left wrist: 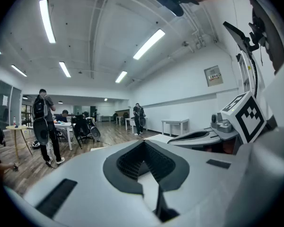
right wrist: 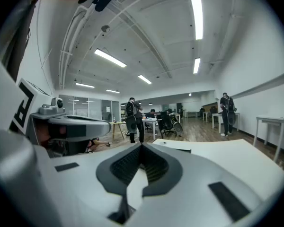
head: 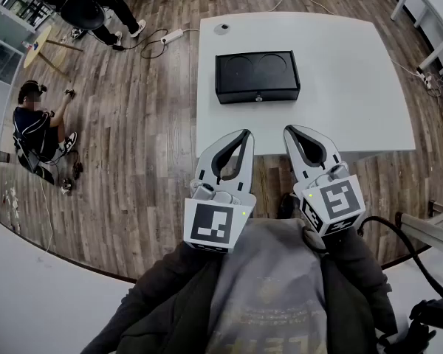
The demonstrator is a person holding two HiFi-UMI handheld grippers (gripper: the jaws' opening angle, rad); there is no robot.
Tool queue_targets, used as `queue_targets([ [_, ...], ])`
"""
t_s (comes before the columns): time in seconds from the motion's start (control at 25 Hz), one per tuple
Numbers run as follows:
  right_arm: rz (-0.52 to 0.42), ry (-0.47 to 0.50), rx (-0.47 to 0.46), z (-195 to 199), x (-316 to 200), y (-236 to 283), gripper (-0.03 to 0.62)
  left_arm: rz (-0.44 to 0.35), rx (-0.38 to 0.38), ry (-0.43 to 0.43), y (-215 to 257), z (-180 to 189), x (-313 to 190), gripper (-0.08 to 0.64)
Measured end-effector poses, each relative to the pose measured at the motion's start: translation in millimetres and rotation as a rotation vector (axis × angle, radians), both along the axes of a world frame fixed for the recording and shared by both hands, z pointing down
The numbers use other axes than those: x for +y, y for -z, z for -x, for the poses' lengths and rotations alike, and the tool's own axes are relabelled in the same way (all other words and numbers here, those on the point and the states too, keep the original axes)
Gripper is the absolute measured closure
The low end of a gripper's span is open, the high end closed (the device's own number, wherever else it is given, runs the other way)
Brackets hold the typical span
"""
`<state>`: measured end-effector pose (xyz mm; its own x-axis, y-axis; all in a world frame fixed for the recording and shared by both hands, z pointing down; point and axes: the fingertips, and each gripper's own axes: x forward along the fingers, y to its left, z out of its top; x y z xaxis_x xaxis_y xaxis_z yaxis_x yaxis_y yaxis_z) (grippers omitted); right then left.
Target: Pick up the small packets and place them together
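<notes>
No small packets show in any view. In the head view my left gripper (head: 244, 133) and right gripper (head: 288, 130) are held side by side close to the body, short of the near edge of the white table (head: 354, 94). Both point nearly level toward it. Each has its fingertips together with nothing between them. The left gripper view shows its own jaws (left wrist: 144, 144) shut and the right gripper (left wrist: 213, 135) alongside. From the right gripper view, the shut jaws (right wrist: 142, 146) appear over the table top (right wrist: 227, 157).
A black case (head: 257, 76) with two round hollows lies on the table, and a small round object (head: 222, 28) sits near the far edge. One person sits on the wooden floor (head: 33, 124); another is at a chair (head: 96, 6). A power strip (head: 170, 35) and cables lie on the floor.
</notes>
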<state>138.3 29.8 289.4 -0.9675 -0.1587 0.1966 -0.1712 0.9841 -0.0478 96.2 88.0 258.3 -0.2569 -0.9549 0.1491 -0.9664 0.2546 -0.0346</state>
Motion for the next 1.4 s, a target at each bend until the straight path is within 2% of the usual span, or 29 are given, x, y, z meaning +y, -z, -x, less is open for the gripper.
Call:
queue_targets([
  [0.24,-0.008,0.009,-0.014,-4,-10,2,0.588,-0.017,-0.003,0.013,3,2,-14,0.557],
  [0.48,0.005,0.041,-0.017,-13,-22,-3,0.588,-0.01,-0.013,0.006,0,-12,-35,0.557],
  [0.8,0.049,0.119,-0.034,-23,-41,-9,0.588,0.041,-0.025,0.068,-7,-30,-55,0.557],
  [1.0,0.143,0.219,-0.071,-16,-33,-22,0.588,0.11,-0.025,0.124,-21,-37,-47,0.557],
  [1.24,0.142,0.302,-0.033,8,-13,-39,0.588,0.127,0.011,0.179,-37,-15,-35,0.557],
  [1.4,0.136,0.266,0.017,32,-15,-59,0.588,0.115,0.036,0.163,-52,10,-31,0.557],
])
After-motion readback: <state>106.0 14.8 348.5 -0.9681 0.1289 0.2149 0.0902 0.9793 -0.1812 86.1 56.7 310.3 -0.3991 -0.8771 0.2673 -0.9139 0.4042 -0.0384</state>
